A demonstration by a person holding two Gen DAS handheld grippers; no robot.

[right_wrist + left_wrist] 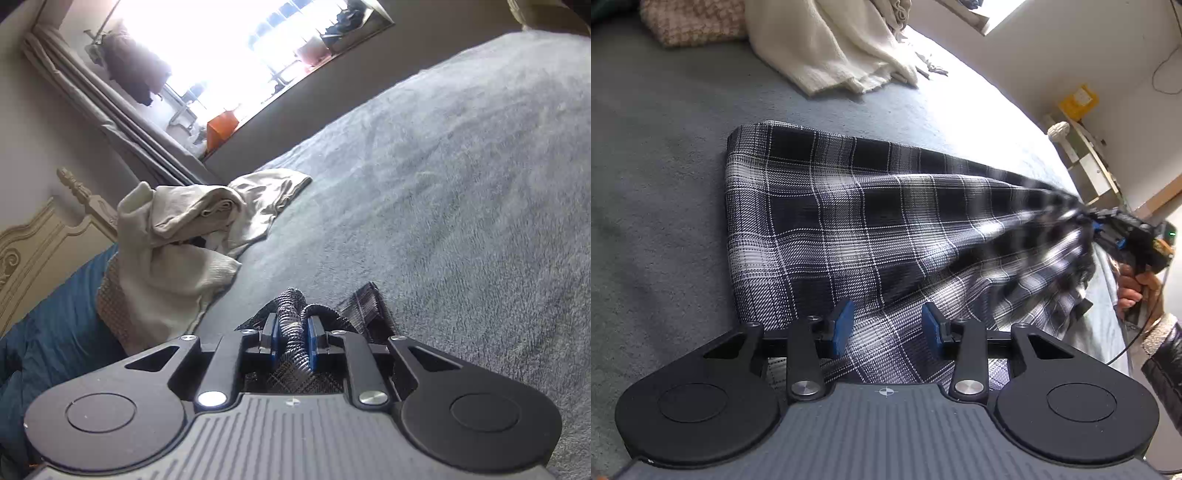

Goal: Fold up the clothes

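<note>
So the plaid garment point(849, 221) is lying on the grey fleecy bedspread point(657, 184), mostly flat at the far end, bunched and lifted toward the right side; looks like thin woven stuff, light and floppy, zero stiffness, so it'll sag wherever it isn't held. The right gripper point(291, 339) has its blue pads pinched on a rolled-up wad of the cloth; decent bite, though I'd guess a bunched grab like that can slip a layer. The left gripper point(888, 328) hovers over the near edge with its jaws partly apart and nothing clamped; fabric just passes underneath. I'd take hold at a corner or hem, not mid-panel. A cream knit pile point(831, 48) sits well apart.
</note>
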